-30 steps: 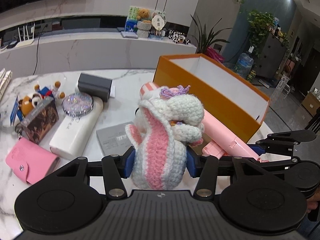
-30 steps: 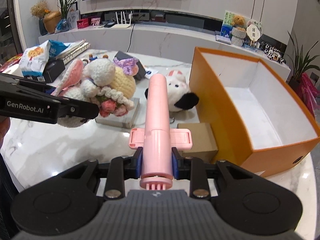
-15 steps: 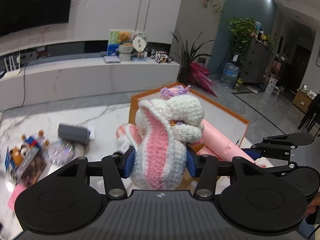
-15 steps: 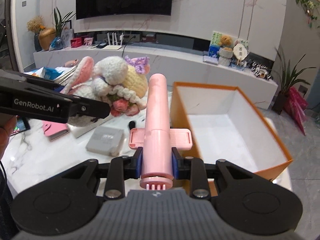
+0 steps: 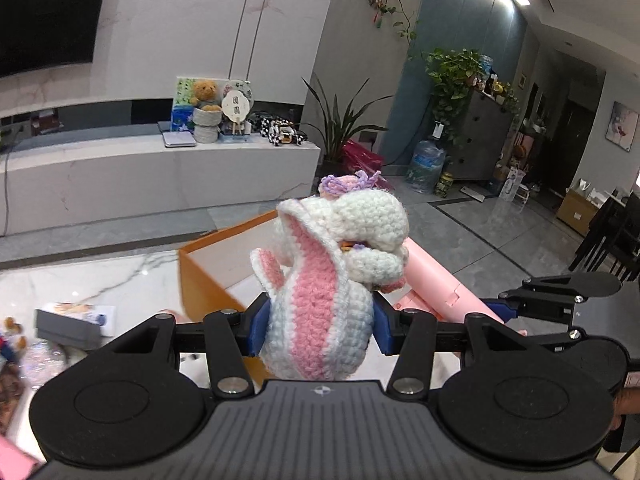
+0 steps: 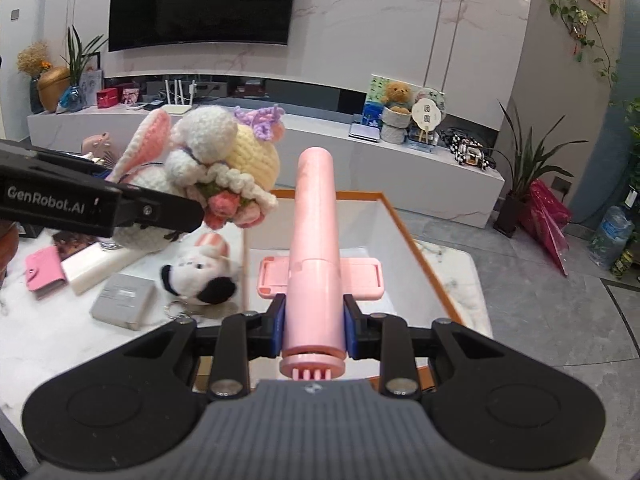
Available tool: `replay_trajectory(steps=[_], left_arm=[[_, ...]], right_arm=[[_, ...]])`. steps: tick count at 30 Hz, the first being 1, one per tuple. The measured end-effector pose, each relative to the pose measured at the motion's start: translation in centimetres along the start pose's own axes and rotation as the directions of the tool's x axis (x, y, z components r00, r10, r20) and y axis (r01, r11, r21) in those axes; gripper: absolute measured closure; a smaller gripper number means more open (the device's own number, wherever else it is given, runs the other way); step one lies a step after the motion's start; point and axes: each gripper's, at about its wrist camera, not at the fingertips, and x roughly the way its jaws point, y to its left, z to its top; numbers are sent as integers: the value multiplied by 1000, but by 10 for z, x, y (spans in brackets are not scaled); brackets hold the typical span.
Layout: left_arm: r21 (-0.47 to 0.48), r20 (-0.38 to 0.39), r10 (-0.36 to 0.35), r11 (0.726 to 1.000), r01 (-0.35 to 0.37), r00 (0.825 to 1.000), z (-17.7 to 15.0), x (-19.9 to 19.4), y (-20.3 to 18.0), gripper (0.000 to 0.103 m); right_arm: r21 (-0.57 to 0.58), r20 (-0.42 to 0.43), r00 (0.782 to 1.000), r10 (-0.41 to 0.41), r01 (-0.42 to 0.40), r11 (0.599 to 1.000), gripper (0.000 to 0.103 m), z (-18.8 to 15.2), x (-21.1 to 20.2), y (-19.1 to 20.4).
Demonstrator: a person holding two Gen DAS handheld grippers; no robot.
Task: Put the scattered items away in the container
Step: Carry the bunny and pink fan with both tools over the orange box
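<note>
- The left gripper point(image 5: 318, 326) is clamping a crocheted rabbit point(image 5: 324, 280) around its lower body, with the blue pads sinking into the yarn on both sides. The toy is hanging in the air just over the near left corner of the orange box point(image 5: 200, 276).
- The rabbit is looking light and soft. I judge that it is squashing under the pads and not slipping, so the thick middle is a sound place to hold; the ears and the small flower trim would be pulling loose if taken instead.
- The right gripper point(image 6: 314, 330) is gripping a pink selfie stick point(image 6: 314, 240) near its butt end, its jaws standing narrow against the round handle. The shaft is pointing away over the box point(image 6: 408, 236).
- The stick is looking stiff, smooth and fairly light. Held so near one end, I judge it could be tipping or sliding on the hard plastic, and the folding phone clamp is a part better left alone.
- The box is standing open with white inner walls; what shows of its floor is looking bare, though the stick is hiding part of it.
- On the tabletop point(image 6: 60, 344), left of the box, a panda plush point(image 6: 200, 276), a grey case point(image 6: 122, 300) and a pink wallet point(image 6: 44, 272) are waiting outside it.
</note>
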Motion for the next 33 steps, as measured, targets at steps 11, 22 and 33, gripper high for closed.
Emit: replay_trajectory(steps=[11, 22, 33], left_arm=[[-98, -57, 2, 995, -8, 998, 23, 77, 18, 44], [-143, -211, 75, 984, -106, 975, 22, 139, 39, 44], [-82, -310, 160, 978, -194, 937, 22, 171, 49, 44]], right_arm=[[-36, -46, 999, -6, 4, 999, 72, 15, 55, -45], [-11, -187, 982, 36, -39, 999, 72, 17, 138, -64], [-24, -308, 949, 65, -76, 997, 72, 19, 197, -64]])
